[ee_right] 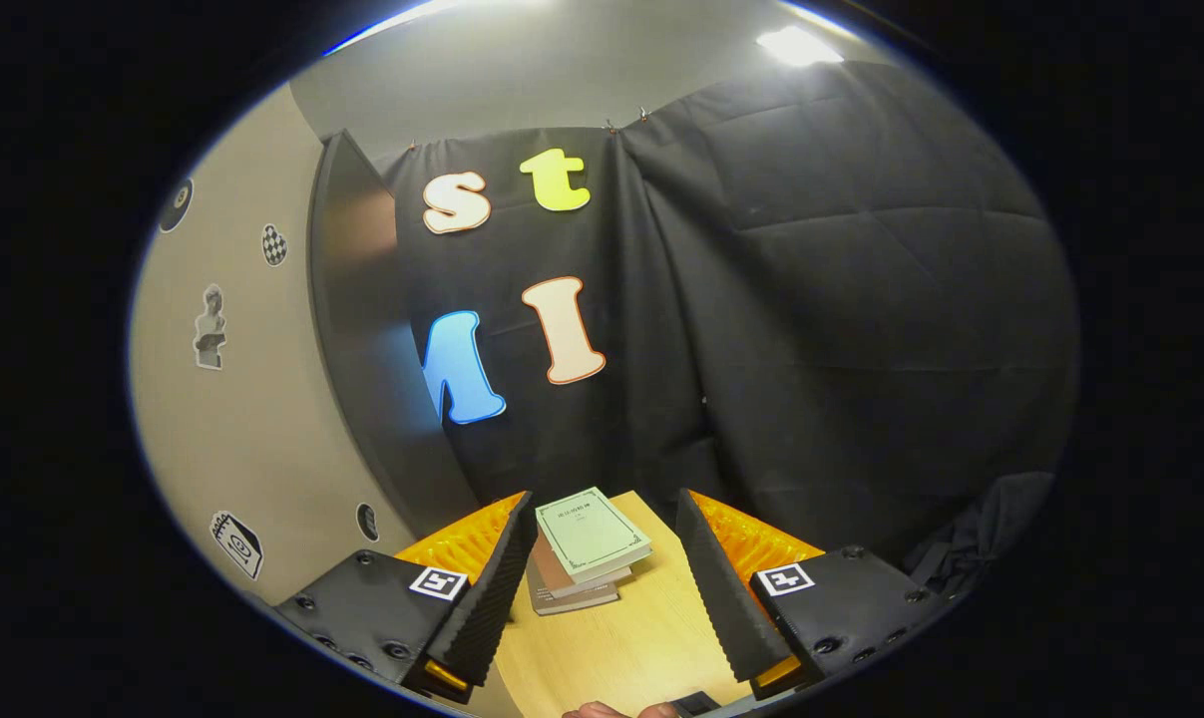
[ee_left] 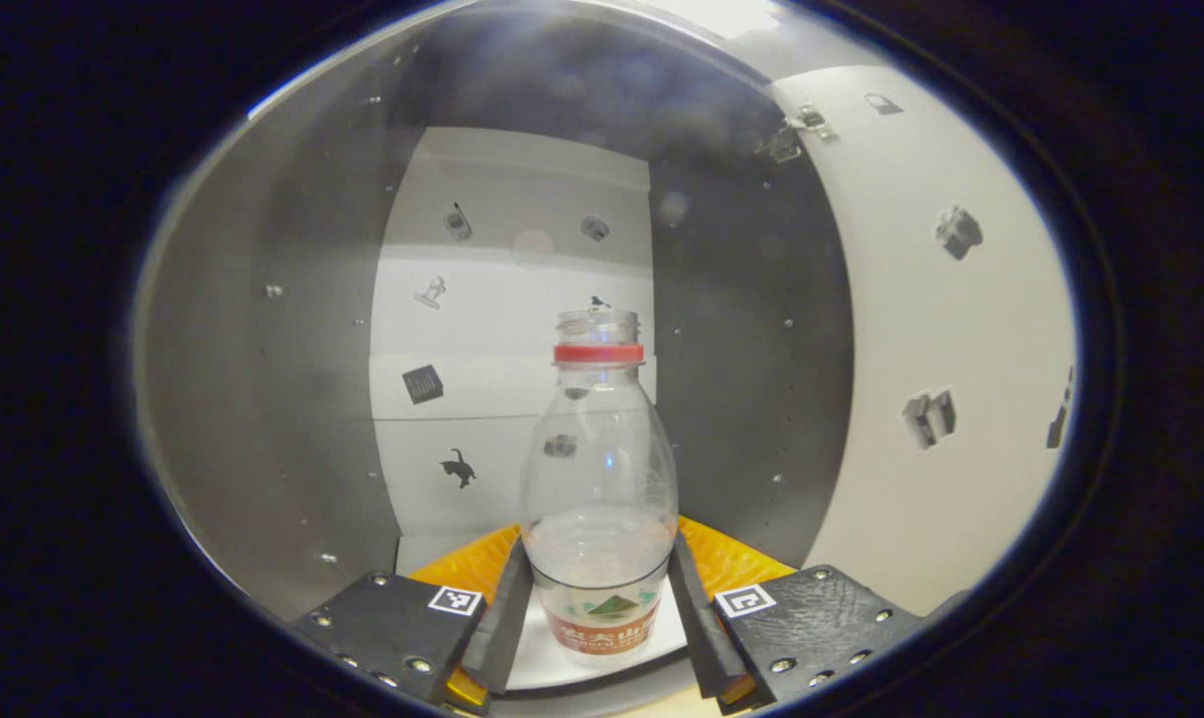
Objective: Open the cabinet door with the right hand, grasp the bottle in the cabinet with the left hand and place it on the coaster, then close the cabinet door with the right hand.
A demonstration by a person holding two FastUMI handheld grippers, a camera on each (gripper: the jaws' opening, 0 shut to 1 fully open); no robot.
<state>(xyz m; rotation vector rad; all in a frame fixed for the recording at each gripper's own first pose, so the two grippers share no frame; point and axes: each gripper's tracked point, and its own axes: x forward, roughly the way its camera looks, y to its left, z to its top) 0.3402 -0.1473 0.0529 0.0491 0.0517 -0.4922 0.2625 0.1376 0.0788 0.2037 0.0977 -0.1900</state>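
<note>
Clear, rounded plastic bottle [ee_left: 599, 479] with red neck ring, capless, upright inside the grey-walled cabinet [ee_left: 262, 399]. Gripped low at the label by the left gripper [ee_left: 599, 608], both ribbed pads pressed to its sides. Right gripper [ee_right: 606, 578] spread wide, empty, over a wooden table [ee_right: 631, 638] near stacked books [ee_right: 587, 548]; open cabinet door [ee_right: 362, 359] edge-on at left.

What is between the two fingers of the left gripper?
In the left gripper view, the bottle stands between the fingers of the left gripper, inside the cabinet. Both fingers touch its lower sides.
</note>
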